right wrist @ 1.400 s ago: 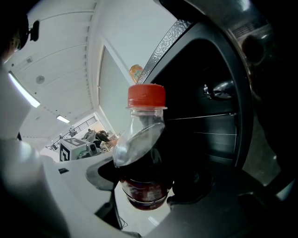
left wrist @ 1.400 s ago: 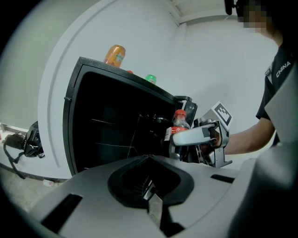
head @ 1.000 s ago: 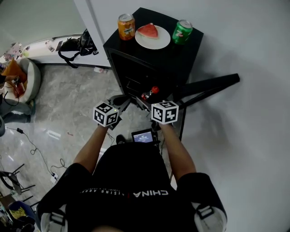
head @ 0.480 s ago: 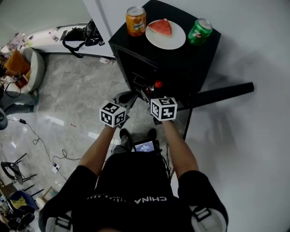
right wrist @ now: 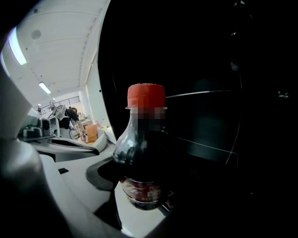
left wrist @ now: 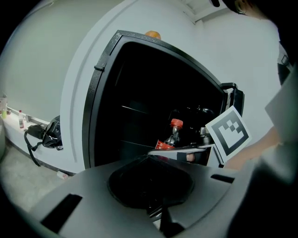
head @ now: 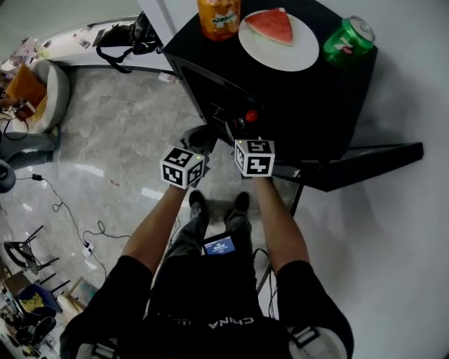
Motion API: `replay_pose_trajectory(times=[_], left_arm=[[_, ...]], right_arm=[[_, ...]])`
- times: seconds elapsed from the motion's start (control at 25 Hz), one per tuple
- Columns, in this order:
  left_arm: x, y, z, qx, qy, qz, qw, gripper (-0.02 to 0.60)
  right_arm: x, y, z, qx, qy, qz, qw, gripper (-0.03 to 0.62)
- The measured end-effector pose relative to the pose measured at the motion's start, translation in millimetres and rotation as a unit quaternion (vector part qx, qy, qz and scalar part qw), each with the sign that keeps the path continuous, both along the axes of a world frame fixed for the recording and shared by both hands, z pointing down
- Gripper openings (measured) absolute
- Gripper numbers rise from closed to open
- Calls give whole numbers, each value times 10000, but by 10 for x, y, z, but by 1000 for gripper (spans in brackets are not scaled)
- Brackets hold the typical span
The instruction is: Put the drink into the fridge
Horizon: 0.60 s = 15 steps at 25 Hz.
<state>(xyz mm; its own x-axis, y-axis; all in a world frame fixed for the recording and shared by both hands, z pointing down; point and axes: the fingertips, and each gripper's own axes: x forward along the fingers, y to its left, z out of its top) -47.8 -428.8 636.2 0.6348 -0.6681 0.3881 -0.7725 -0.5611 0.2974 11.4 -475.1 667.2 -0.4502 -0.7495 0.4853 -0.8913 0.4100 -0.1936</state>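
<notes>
Marble floor (head: pixel 119 140) fronts an open black fridge (head: pixel 280 98). Right gripper (head: pixel 242 130) clamps a cola bottle (right wrist: pixel 142 153) at the doorway. Left gripper (head: pixel 200 137) is closed, empty.

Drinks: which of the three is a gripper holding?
The dark bottle with the red cap: the right gripper holds it. The orange can and the green can stand free on the fridge.

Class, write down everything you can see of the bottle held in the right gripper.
The bottle is small, of clear plastic, and filled with a dark drink. It has a red screw cap and a red label low on its body. It stands roughly upright between the jaws of the right gripper, which clamp its lower part, at the mouth of the open black fridge.
</notes>
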Motion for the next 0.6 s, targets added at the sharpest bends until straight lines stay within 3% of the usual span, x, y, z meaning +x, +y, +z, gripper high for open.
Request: replay_pose_trajectory(times=[0.6], left_arm=[[49, -447, 542, -45, 38, -51, 10000, 12]], right_arm=[[137, -744, 450, 394, 443, 379, 9975, 318]])
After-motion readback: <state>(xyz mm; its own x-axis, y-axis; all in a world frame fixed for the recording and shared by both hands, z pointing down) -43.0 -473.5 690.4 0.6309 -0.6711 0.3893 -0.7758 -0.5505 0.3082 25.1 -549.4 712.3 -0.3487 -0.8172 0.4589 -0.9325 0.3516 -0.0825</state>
